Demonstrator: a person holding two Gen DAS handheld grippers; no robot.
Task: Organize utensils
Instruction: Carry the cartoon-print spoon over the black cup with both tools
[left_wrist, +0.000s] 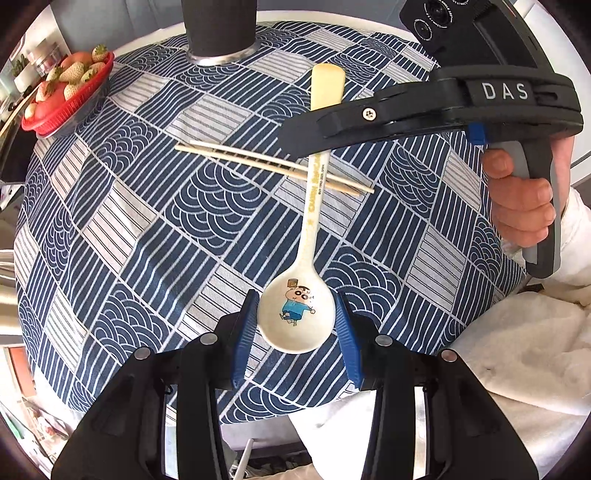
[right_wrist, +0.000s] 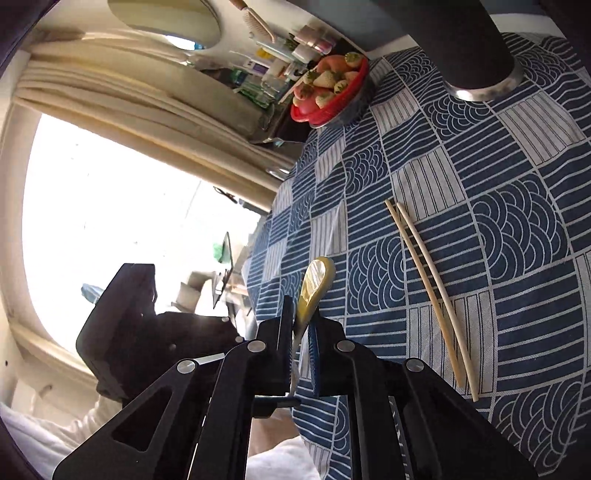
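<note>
Bearing raised "DAS" lettering, the right tool (left_wrist: 295, 147) is clamped on the white cartoon-printed plastic spoon (left_wrist: 299, 314), whose bowl is pinched by the left tool (left_wrist: 295, 325) above the bench edge.

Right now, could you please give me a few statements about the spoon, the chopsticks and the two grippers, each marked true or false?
1. The left gripper holds the cartoon spoon by its bowl. True.
2. The right gripper is open. False: its jaws are shut on the spoon's handle.
3. The chopsticks lie on the patterned tablecloth. True.
4. The red basket holds forks. False: it holds strawberries.
</note>
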